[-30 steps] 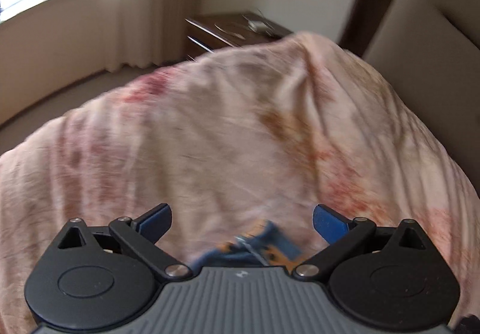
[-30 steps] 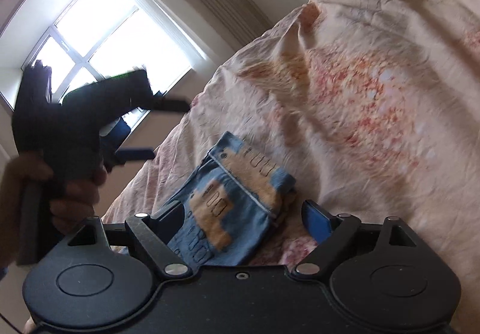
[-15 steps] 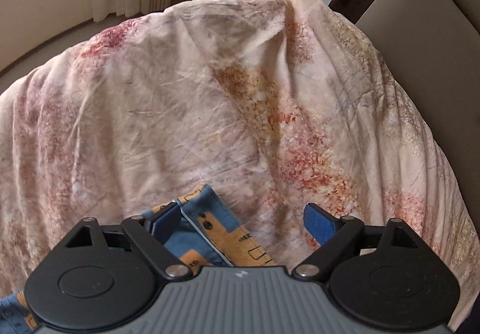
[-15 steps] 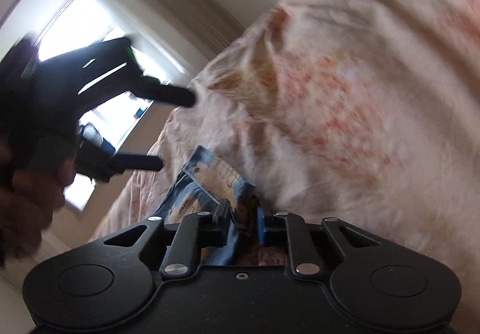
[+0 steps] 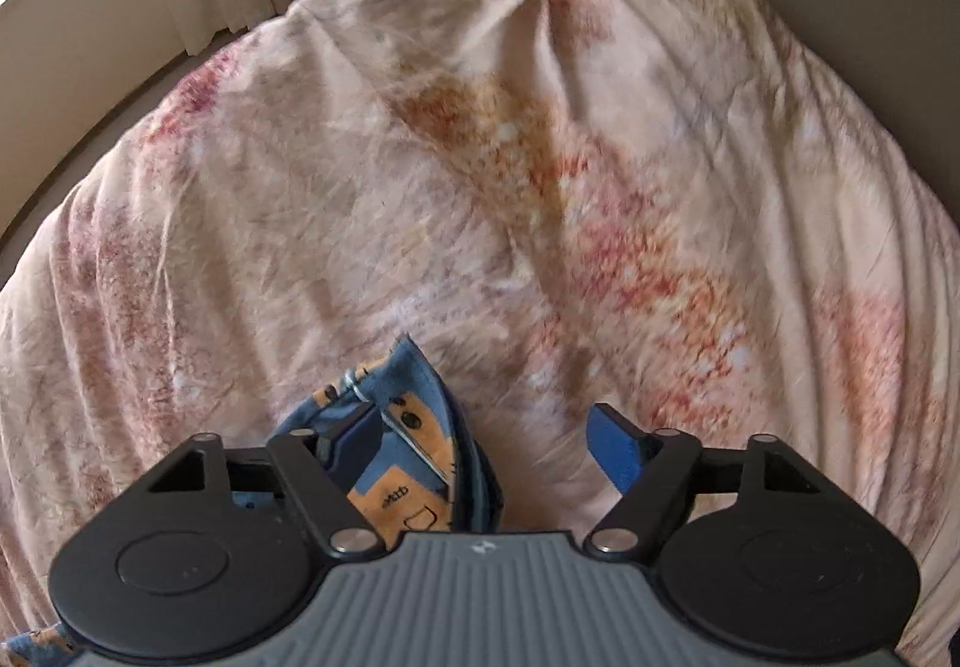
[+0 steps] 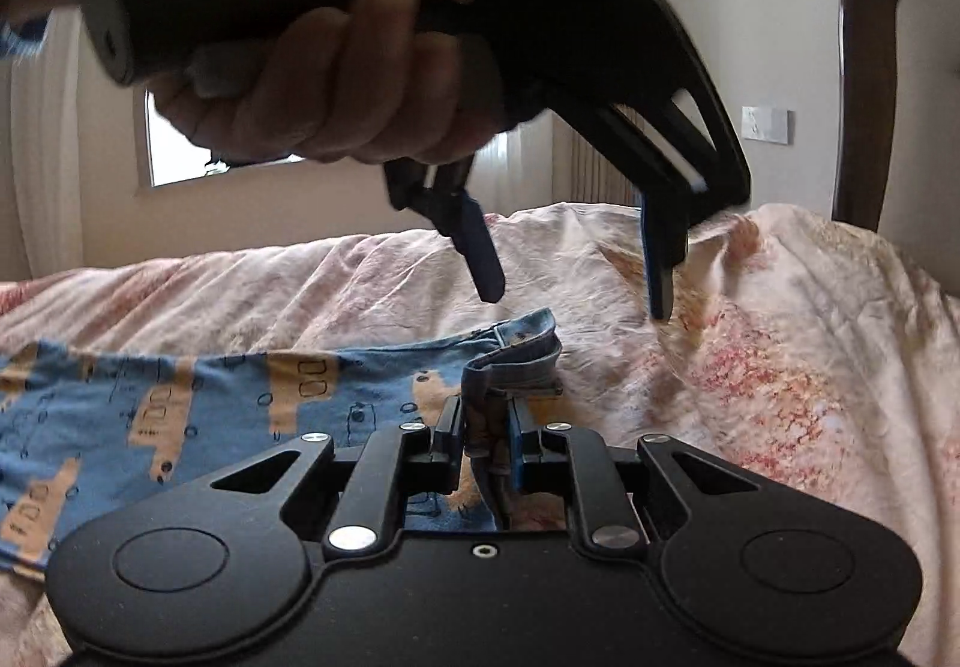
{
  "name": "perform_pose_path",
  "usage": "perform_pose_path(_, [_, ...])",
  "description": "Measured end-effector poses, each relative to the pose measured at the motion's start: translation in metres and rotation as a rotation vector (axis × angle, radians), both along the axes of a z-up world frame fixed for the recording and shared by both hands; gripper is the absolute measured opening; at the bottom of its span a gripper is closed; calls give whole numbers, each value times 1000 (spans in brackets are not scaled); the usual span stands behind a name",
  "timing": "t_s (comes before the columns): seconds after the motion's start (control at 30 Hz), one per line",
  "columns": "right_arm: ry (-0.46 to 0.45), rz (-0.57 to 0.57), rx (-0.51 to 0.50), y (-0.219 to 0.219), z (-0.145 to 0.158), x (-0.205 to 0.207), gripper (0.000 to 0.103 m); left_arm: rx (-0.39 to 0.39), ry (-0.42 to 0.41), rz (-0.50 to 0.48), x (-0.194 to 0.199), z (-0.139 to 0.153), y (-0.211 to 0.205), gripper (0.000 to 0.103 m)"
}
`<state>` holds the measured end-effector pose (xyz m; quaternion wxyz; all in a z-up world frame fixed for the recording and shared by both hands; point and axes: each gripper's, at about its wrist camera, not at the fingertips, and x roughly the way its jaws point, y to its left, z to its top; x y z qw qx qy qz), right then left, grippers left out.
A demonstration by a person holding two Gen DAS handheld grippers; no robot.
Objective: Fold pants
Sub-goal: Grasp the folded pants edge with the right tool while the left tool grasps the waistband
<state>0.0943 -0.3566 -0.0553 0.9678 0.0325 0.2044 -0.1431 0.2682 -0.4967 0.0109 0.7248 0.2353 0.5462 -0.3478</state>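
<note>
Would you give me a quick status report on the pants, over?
Right gripper clamped on pants waistband. Left gripper closing above it, gripping nothing. Nothing obstructing on bedspread.

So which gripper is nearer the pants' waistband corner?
Right. The right gripper is shut on the pants at that corner; the left gripper hovers just above it, jaws closing, pads not pressing.

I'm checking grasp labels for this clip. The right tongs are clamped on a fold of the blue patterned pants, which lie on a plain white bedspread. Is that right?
Not quite. The bedspread is not plain white: it is peach-pink with red and orange blotches, as the right wrist view shows. The rest holds: the right tongs are clamped on a fold of the blue patterned pants lying on it.
</note>
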Motion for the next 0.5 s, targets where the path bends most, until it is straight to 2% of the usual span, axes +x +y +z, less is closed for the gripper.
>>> perform_pose_path(0.07, [4, 10, -23, 3, 0, -2, 16, 33, 15, 1, 0, -6, -3, 61])
perform_pose_path(0.13, [8, 20, -43, 7, -2, 2, 16, 63, 27, 13, 3, -11, -5, 52])
perform_pose_path(0.2, [11, 33, -60, 11, -2, 3, 16, 71, 37, 30, 7, -14, -3, 47])
perform_pose_path(0.3, [17, 53, -83, 16, -2, 2, 15, 68, 22, 56, 10, -11, 3, 23])
perform_pose_path(0.33, [18, 58, -87, 17, -1, 2, 14, 60, 13, 65, 11, -8, 6, 11])
perform_pose_path(0.4, [11, 72, -95, 19, 1, 1, 13, 24, 22, 87, 14, -2, 16, 6])
perform_pose_path(0.5, [-9, 95, -125, 23, 5, -1, 12, -61, 46, 150, 18, 10, 39, 4])
